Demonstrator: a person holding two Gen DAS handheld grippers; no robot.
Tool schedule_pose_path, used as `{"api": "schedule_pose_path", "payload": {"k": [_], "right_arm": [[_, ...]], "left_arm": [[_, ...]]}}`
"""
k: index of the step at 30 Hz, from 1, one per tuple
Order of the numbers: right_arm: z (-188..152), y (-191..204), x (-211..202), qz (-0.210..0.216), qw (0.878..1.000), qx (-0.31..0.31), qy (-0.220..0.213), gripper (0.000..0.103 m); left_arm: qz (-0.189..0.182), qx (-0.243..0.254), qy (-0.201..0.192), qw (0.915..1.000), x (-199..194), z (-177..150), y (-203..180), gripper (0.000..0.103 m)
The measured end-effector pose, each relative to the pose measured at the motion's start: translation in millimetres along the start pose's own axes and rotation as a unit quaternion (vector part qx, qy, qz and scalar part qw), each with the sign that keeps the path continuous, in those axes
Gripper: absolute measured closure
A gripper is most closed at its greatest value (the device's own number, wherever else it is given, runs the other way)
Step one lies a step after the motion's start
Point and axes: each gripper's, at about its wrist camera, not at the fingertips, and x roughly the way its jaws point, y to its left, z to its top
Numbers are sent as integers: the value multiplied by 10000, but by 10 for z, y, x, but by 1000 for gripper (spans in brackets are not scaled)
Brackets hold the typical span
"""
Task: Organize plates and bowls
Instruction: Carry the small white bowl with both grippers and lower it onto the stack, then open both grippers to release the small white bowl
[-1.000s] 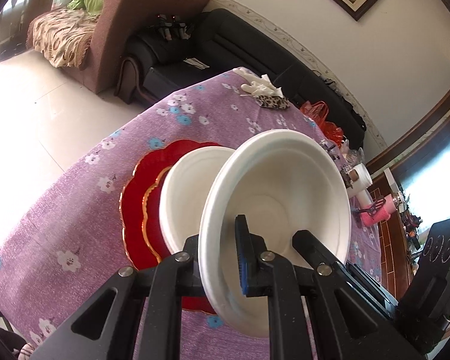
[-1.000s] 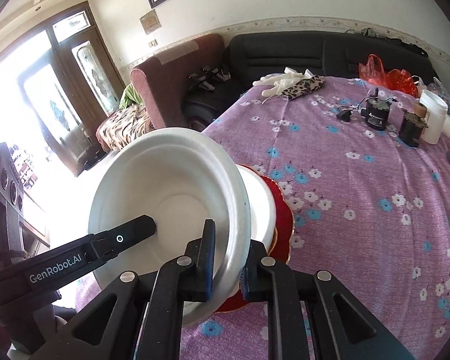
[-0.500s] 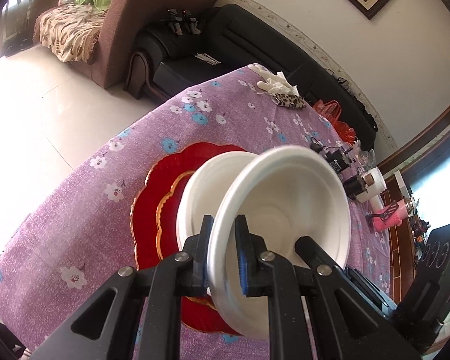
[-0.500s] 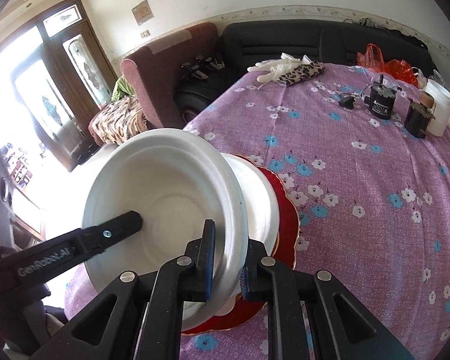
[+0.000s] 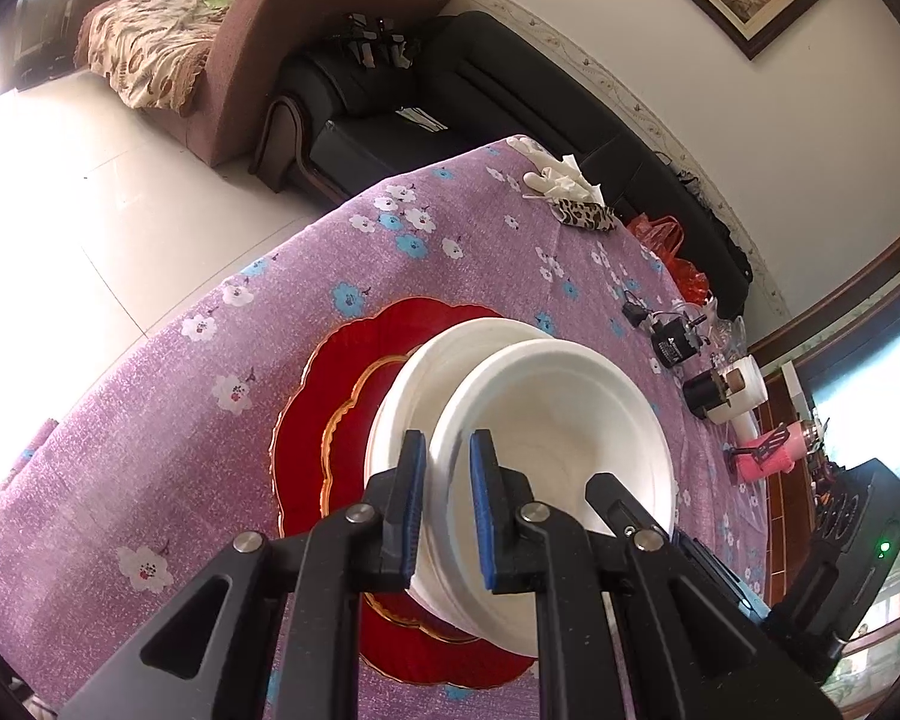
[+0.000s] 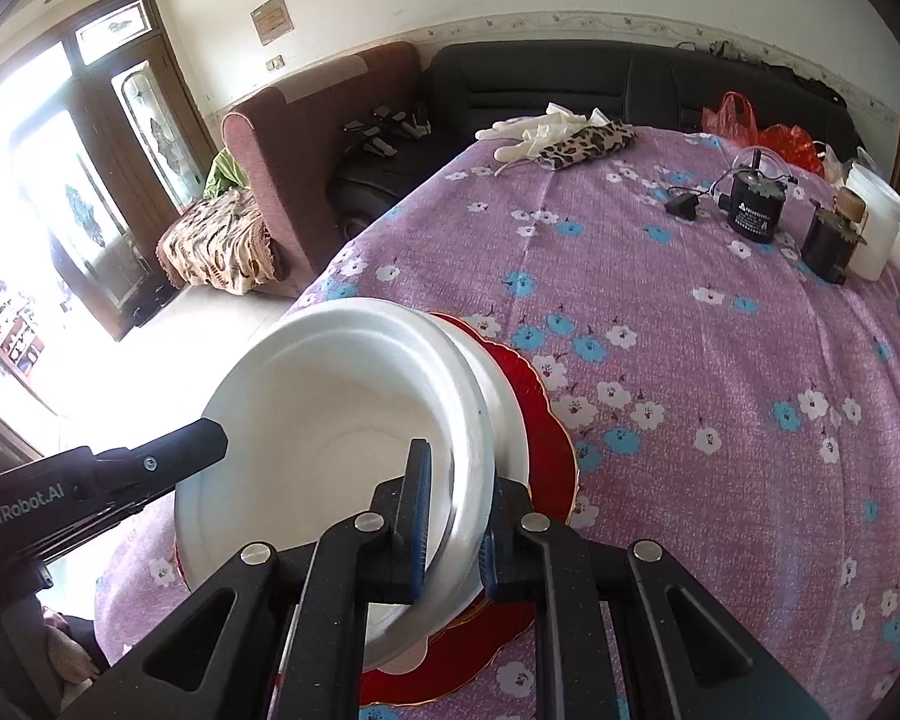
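A white foam bowl (image 5: 558,420) (image 6: 330,414) is held by its rim on two sides. My left gripper (image 5: 447,504) is shut on its near rim, and my right gripper (image 6: 453,516) is shut on the opposite rim. The bowl sits low over a second white bowl (image 5: 402,396) (image 6: 507,420); I cannot tell whether they touch. That bowl rests on a small red gold-rimmed plate (image 5: 354,420), which lies on a larger red scalloped plate (image 5: 324,372) (image 6: 546,426). The stack stands on the purple flowered tablecloth (image 6: 690,330).
At the table's far end lie white gloves (image 6: 534,129), a leopard-print cloth (image 6: 588,141), a black motor (image 6: 753,204), a white jar (image 6: 876,228) and a red plastic bag (image 6: 762,126). A black sofa and a brown armchair stand beyond the table.
Both grippers have lowered the white bowl toward the bowl on the red plates. Both stay shut on its rim.
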Motion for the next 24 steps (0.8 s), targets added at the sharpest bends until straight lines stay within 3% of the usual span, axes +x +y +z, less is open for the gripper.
{"api": "schedule_pose_path", "payload": {"k": [4,9,14,24], "right_arm": [[-11,3,0,-42,9999,-18,-98,88],[-26,-34,-22,124,9995,144,-245,80],[-15,-18,-78,165,9988,158,-435,68],[-58,14,-329,-50,9970,120,-768,59]], "left_arm": [[-92,-41,-146,9998,-83,-2,22,83],[-93,-105,-564,9983,-285,-18,61,56],[-102,-104,-830,9964,-453,-40,90,46],[-79,-53,-1009,9948,-656,-214,147,41]]}}
